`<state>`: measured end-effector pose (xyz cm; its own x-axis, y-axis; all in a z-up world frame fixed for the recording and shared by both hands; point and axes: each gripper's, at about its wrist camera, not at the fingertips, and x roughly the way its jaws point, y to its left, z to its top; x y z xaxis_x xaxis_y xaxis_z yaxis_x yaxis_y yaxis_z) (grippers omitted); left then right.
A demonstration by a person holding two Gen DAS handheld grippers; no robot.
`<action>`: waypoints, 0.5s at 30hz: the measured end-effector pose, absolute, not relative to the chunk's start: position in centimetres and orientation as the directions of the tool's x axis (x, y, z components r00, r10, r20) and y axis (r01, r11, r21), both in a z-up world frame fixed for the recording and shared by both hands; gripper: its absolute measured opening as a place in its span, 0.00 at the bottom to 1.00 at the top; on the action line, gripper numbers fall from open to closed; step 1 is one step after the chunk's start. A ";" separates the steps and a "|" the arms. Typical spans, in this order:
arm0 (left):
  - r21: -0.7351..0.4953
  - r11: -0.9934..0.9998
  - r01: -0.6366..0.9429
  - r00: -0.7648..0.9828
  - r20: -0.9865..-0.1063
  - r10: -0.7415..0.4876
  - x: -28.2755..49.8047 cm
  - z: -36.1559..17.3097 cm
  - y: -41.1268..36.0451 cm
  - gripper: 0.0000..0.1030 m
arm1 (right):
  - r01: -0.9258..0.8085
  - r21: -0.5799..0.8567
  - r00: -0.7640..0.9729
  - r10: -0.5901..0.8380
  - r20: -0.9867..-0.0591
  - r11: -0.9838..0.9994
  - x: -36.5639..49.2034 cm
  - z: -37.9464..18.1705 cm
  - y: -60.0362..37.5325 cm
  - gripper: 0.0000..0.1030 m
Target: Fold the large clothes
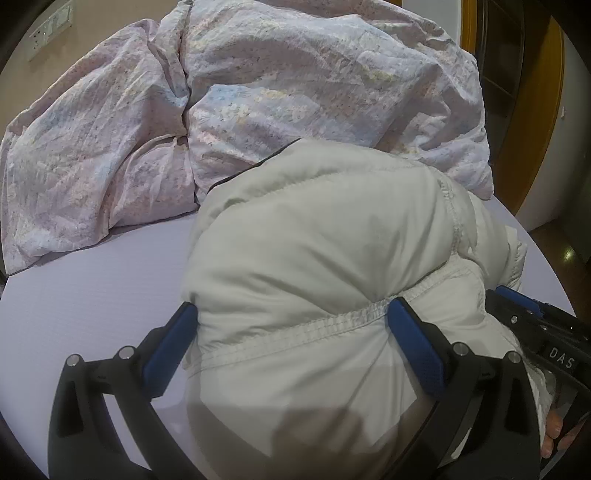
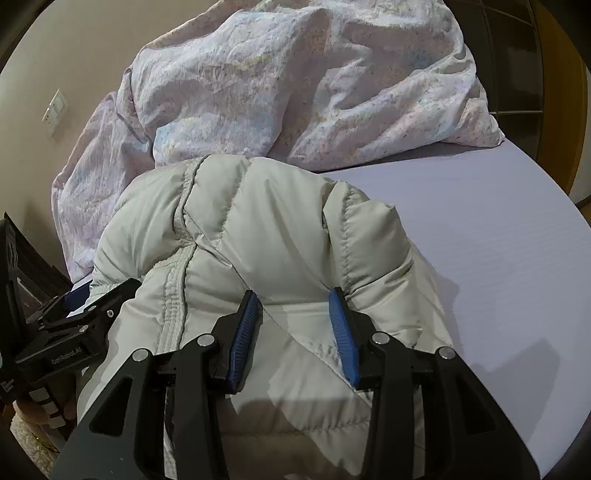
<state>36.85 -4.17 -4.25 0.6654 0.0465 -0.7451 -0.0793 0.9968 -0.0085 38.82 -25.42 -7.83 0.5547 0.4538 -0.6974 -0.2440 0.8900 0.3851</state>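
Observation:
A pale grey-white puffer jacket [image 1: 325, 236] lies bunched on the lilac bed sheet [image 1: 96, 302]. My left gripper [image 1: 291, 317] has its blue pads set wide on either side of a thick fold of the jacket, with the fabric bulging between them. My right gripper [image 2: 295, 306] has its jaws narrower, closed on a fold of the same jacket [image 2: 258, 229]. Each gripper shows at the edge of the other's view: the right one [image 1: 535, 321] and the left one [image 2: 74, 317].
A crumpled pink floral duvet [image 1: 221, 92] is heaped behind the jacket, also in the right wrist view [image 2: 295, 81]. Bare sheet [image 2: 480, 240] lies right of the jacket. A wall with sockets [image 1: 48, 33] is at the left, wooden furniture [image 1: 535, 92] at the right.

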 end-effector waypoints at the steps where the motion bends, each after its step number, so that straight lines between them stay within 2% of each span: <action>1: -0.008 0.997 -0.080 0.668 -0.743 0.047 36.8 -4.3 -4.2 0.98 | -0.245 0.386 0.556 0.455 -0.696 0.889 38.8 -7.9 -25.4 0.40; 15: -0.017 0.996 -0.092 0.698 -0.715 0.052 36.7 -5.2 -3.8 0.98 | -0.256 0.380 0.592 0.455 -0.665 0.889 38.8 -8.6 -25.0 0.40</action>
<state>36.72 -3.84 -5.21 0.6977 0.0517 -0.7145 -0.0916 0.9956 -0.0174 38.77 -25.03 -8.63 0.5924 0.4550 -0.6649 -0.2560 0.8888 0.3801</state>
